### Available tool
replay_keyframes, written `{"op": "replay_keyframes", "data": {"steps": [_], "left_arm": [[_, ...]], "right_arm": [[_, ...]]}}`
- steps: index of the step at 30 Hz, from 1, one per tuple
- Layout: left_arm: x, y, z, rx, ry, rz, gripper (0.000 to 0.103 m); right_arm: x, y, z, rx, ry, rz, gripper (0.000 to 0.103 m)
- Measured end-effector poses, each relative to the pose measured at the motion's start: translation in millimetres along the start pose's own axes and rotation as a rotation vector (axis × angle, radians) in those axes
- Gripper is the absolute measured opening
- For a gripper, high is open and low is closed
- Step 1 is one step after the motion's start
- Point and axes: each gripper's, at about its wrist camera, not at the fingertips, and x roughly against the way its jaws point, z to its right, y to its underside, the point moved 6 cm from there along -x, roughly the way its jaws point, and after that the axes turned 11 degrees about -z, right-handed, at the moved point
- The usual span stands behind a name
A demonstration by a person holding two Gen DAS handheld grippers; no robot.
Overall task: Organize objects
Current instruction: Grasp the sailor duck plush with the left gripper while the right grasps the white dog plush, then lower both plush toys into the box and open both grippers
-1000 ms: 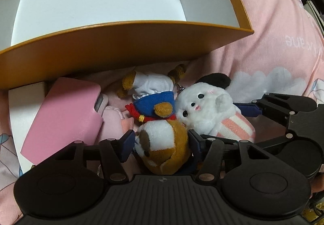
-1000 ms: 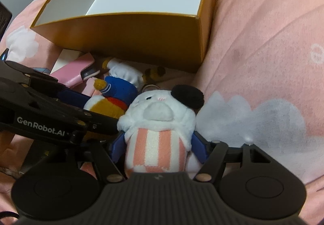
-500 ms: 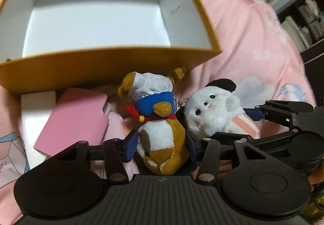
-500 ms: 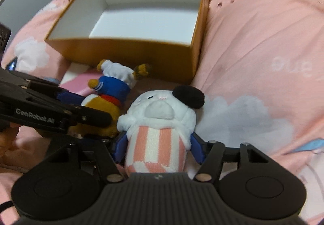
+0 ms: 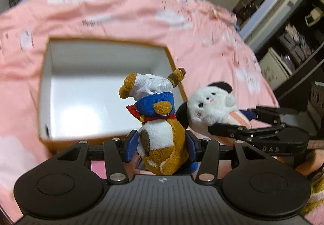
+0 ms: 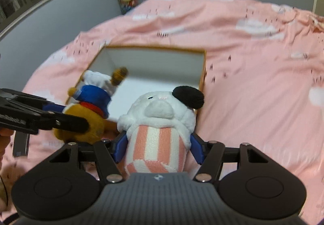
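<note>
Left grip: our left gripper (image 5: 162,147) pinches the brown plush (image 5: 162,134) across its belly, both blue pads pressed into the fur. The toy hangs upside down with its white-trousered legs pointing away from us.

Right grip: our right gripper (image 6: 159,149) has its pads closed against the striped body of the white plush (image 6: 160,123), head and black ear pointing forward.

Box: the orange box (image 5: 48,91) sits on the pink bedspread (image 5: 121,18), open side up; its white inside shows nothing in it.

Deciding relation: we see the box ahead of and below both grippers. Each toy's long axis runs along the fingers, straight toward the opening.

Left side: in the left wrist view the brown plush's legs already overlap the box's right wall and white floor, so we judge it lines up with the right part of the opening.

Right side: in the right wrist view the white plush's head covers the near right corner of the box; we judge it sits closer to the rim than to the middle.

Nearer hand: we read the left as slightly better placed over the cavity.

Spacing: the two toys hang side by side, close, possibly brushing; we cannot tell.

Next move, as we judge it: carry both forward over the rim, then lower and release.
</note>
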Motion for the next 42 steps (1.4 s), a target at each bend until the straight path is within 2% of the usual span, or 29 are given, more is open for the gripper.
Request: {"op": "replay_keyframes", "data": {"steps": [3, 6, 8, 11, 16, 21, 30, 33, 34, 39, 42], "left_arm": [[4, -19, -13, 0.002, -0.027, 0.035, 0.056], [-7, -40, -28, 0.016, -0.059, 0.012, 0.056], [-24, -54, -41, 0.029, -0.068, -0.04, 0.056], [-48, -66, -65, 0.076, -0.029, -0.128, 0.056], [-95, -68, -91, 0.122, -0.022, -0.24, 0.056], [-125, -61, -100, 0.154, 0.037, -0.312, 0.056], [-155, -59, -105, 0.179, 0.06, -0.391, 0.056], [-156, -60, -102, 0.171, 0.065, -0.389, 0.056], [-157, -60, -101, 0.169, 0.065, -0.389, 0.056], [-161, -61, -94, 0.142, 0.069, -0.402, 0.057], [-159, -61, -93, 0.112, 0.053, -0.404, 0.057]], "right_arm": [[-7, -23, 1, -0.042, -0.012, 0.042, 0.065], [-30, -44, 6, -0.107, -0.014, 0.048, 0.065], [-51, -53, 11, -0.157, -0.013, 0.027, 0.065], [-82, -65, 12, -0.179, 0.006, -0.016, 0.065], [-124, -68, 7, -0.158, 0.073, -0.087, 0.065], [-150, -65, 4, -0.128, 0.116, -0.129, 0.065], [-169, -60, -11, 0.015, 0.229, -0.155, 0.067], [-168, -56, -12, 0.057, 0.242, -0.171, 0.071], [-167, -56, -12, 0.066, 0.246, -0.175, 0.076], [-149, -51, -8, 0.108, 0.199, -0.203, 0.081], [-136, -51, -3, 0.12, 0.159, -0.213, 0.075]]}}
